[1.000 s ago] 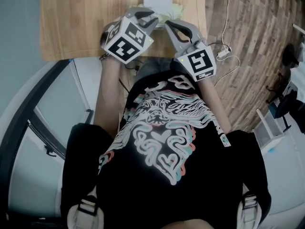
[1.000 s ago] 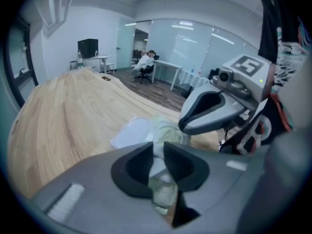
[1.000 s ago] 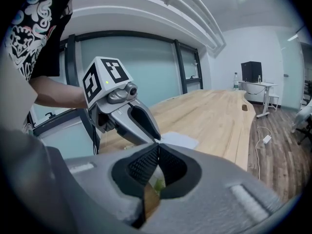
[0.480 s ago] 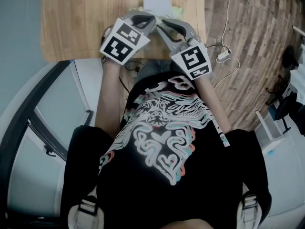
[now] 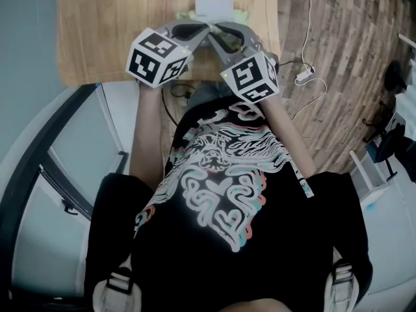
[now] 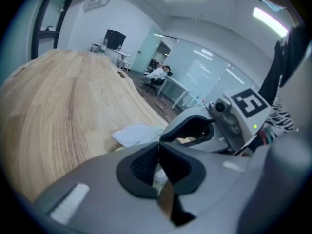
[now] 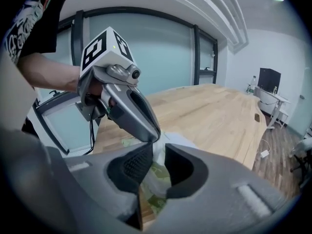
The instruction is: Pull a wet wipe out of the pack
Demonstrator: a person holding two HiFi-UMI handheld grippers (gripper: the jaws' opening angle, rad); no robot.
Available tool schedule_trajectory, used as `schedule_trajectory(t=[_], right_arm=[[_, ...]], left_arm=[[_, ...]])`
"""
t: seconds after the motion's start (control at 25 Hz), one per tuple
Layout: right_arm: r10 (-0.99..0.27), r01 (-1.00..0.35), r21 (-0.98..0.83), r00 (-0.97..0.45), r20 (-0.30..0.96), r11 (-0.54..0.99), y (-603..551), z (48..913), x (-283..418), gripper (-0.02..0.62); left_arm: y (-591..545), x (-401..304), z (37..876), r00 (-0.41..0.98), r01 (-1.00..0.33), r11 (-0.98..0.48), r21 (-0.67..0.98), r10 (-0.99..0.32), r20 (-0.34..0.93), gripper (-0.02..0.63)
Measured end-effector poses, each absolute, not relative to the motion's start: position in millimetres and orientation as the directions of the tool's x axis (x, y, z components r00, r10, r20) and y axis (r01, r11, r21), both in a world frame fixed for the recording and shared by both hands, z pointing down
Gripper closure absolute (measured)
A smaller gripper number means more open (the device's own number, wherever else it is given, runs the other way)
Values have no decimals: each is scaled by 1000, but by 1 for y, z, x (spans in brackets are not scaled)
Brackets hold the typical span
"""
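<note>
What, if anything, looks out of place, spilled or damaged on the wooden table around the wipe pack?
Nothing stands out. The wipe pack lies flat on the wooden table, with no spill or visible damage. Only a loose white cable lies on the floor beside the table.

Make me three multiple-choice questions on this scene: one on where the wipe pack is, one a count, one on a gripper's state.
1. Where does the wipe pack lie? A on the floor; B on the wooden table; C on the person's lap.
2. How many marker cubes show in the head view? A one; B two; C four.
3. The left gripper has its jaws: A wide apart; B out of sight; C together.
Answers: 1 B, it rests on the wood in front of both grippers; 2 B, one cube on the left gripper, one on the right gripper; 3 C, its own view shows the pads meeting.
</note>
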State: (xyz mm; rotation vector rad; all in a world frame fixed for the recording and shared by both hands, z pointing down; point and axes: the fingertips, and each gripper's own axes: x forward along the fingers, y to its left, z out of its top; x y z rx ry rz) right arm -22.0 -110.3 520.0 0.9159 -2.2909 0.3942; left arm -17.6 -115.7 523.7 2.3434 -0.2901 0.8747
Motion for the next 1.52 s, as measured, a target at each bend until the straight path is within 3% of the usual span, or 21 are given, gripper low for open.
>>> schedule_trajectory(t=[0.28,0.52,1.52], right_arm=[[-515,-701,-40,-560,649,712,-110,521,-26,518],[-519,-689,26,-520,678,725,-112,523,-24,569],[-525,-704,-10,-538,660,710,-107,521,-25,568]], left_arm=[[-123,-17,516,778,-422,-780,462,-51,626,614],[-118,-14,512,773,-390,-824,412,-49,633,614],[-118,-22,504,765,-444,-804,395,-110,635,614]])
